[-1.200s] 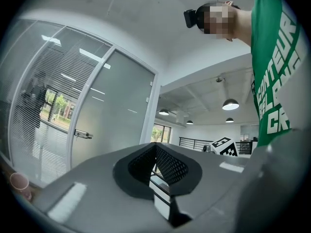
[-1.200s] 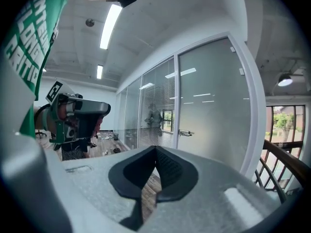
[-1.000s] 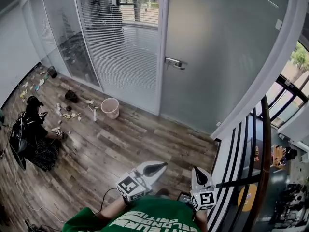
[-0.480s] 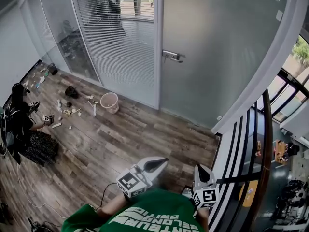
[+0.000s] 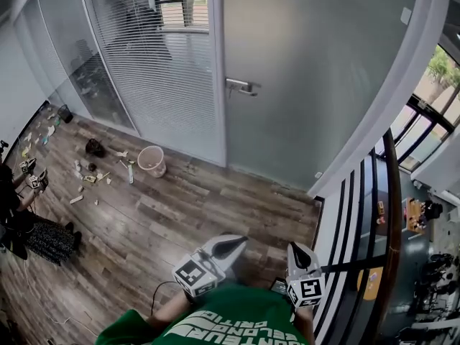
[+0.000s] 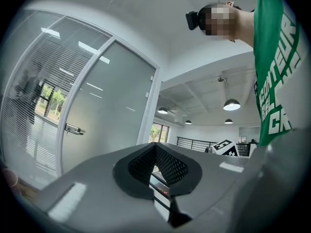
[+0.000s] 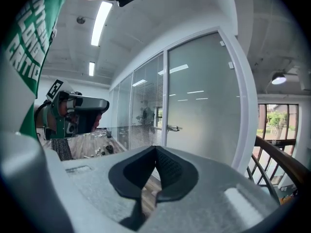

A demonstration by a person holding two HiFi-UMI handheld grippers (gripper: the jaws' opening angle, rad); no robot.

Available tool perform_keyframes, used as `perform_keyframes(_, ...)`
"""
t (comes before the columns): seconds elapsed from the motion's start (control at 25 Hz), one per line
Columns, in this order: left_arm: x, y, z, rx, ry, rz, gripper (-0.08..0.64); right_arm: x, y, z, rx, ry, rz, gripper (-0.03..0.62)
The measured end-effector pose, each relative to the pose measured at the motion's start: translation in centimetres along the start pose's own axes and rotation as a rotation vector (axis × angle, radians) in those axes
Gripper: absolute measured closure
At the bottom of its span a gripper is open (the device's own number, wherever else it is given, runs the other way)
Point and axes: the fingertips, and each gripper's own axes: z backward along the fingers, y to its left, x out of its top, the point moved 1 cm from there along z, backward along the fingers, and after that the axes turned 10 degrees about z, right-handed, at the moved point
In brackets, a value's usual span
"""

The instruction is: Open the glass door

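- The left claw and the right claw are both held low in front of the person's chest. Each is clenched with its tips together and has nothing between them.
- The glass door stands well apart from both claws, across a stretch of wooden floor. The task looks barely begun, with the whole approach left to make.
- A clenched claw cannot take the handle. If neither is released before the reach, the tips would likely knock against the lever or the pane.
- The lever is small, smooth metal, so a shallow or off-centre grip could slide off as it is pressed down.
- I cannot tell the hinge side or which way the door swings. Pushing where it needs pulling would load the glass and frame to no purpose.
- A railing runs close on the person's right. A pale bin and scattered bits lie left of the door's foot, so a drifting approach could snag on either.
- The door is a tall frosted pane, pale grey-green, set in a white frame, and it looks shut flush.
- Its handle sits about mid-height at the left edge, just beside a white post that borders a glass panel with blinds.
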Motion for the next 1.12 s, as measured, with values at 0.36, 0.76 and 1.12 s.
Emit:
perform_keyframes(0.36,0.3,2.9,-3.4,-0.009,0.023,0.022,0.543,-0.5,-1.6,-3.1,0.007,0.026,0.001,0.598)
perform_keyframes(0.76,2.0,8.1,-6.7,0.026,0.038,0.009,0.543,0.4,-5.0,-8.9,0.011,0.018,0.022,0.598)
perform_keyframes(1.12,6.5,14.1,-7.6,0.077,-0.04,0.055,0.543,4.2,-5.6,-16.2,0.091,0.04,0.105,0.598)
